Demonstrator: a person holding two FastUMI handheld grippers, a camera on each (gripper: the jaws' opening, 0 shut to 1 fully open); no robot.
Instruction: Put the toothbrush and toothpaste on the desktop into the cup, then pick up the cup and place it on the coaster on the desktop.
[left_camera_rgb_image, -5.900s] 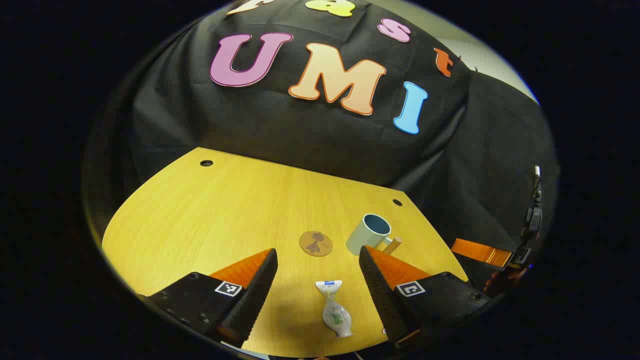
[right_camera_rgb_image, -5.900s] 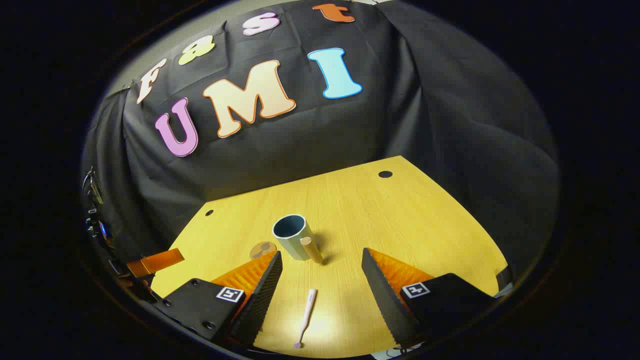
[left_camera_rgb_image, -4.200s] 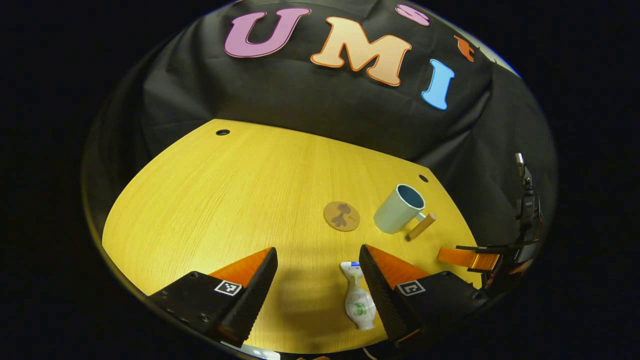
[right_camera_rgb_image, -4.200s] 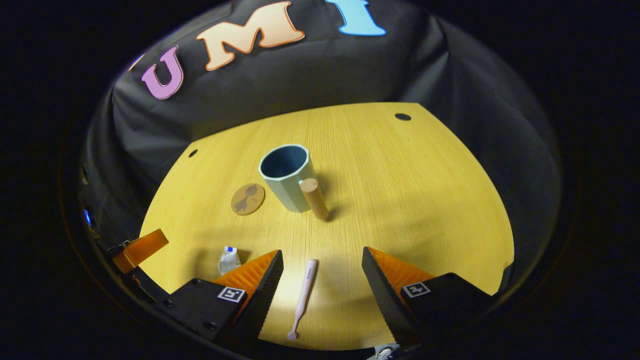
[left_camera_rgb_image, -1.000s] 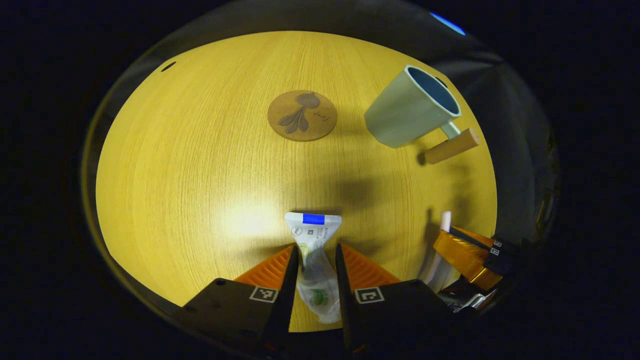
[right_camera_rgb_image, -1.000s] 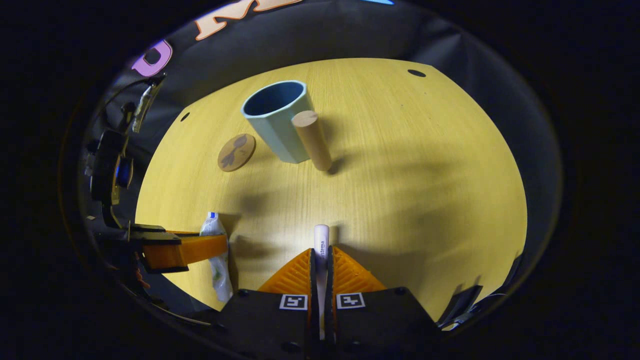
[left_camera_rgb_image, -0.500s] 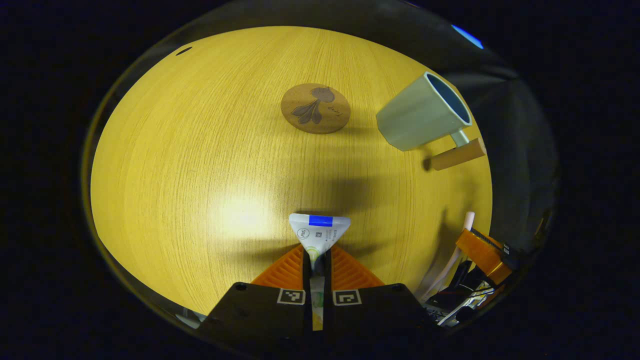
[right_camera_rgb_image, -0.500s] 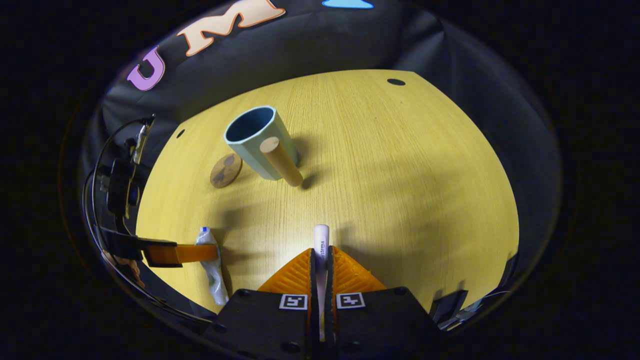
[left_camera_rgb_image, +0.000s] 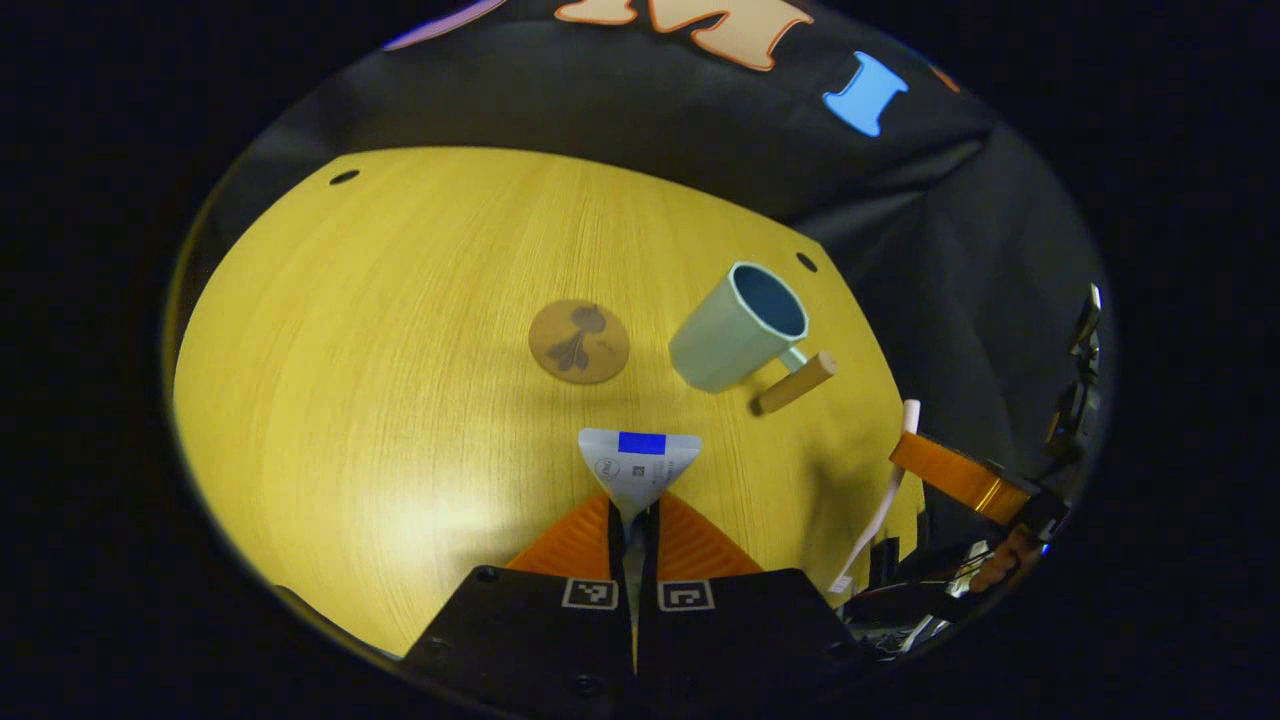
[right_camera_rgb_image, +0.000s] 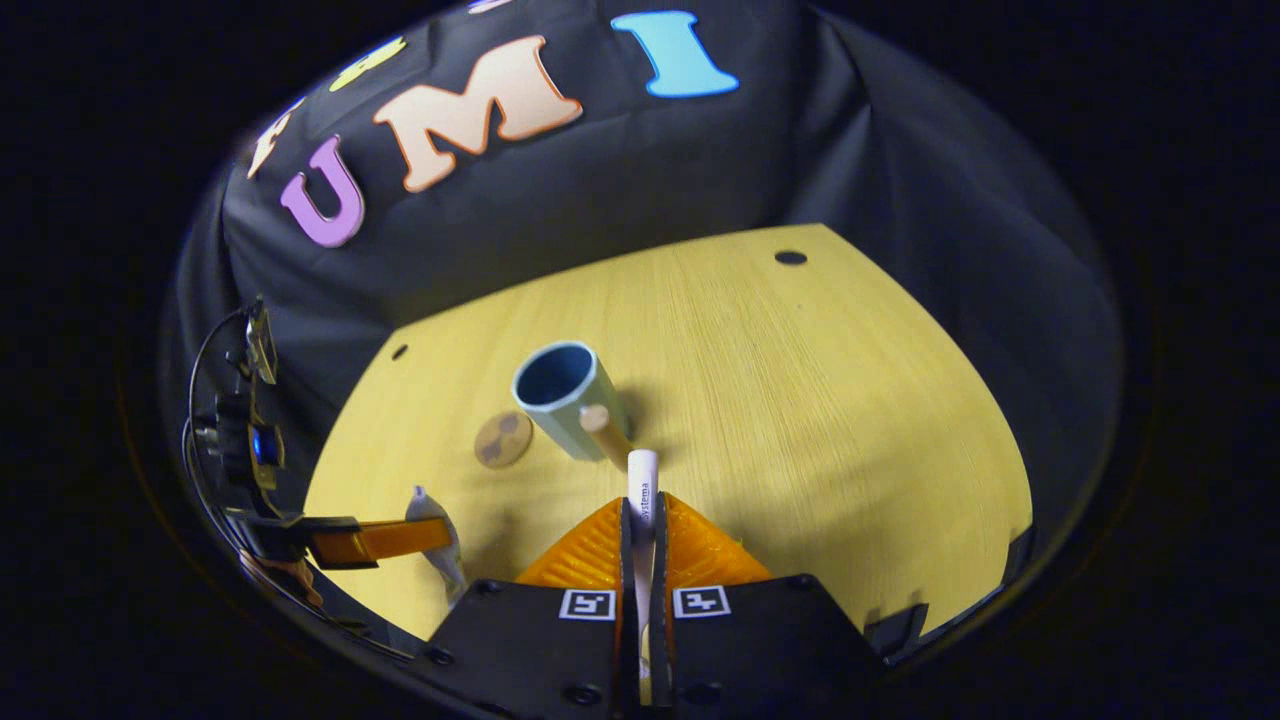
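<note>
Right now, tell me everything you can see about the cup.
The cup is a pale green mug with a darker blue inside, glossy like ceramic, and nothing shows inside it. A round wooden-looking handle sticks out from its side. It stands upright on the yellow desk, just beside the coaster and not on it. Neither set of tongs touches it.

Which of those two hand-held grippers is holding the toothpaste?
The left hand-held gripper: its fingers pinch the crimped toothpaste tube. The right hand-held gripper grips the thin toothbrush instead.
</note>
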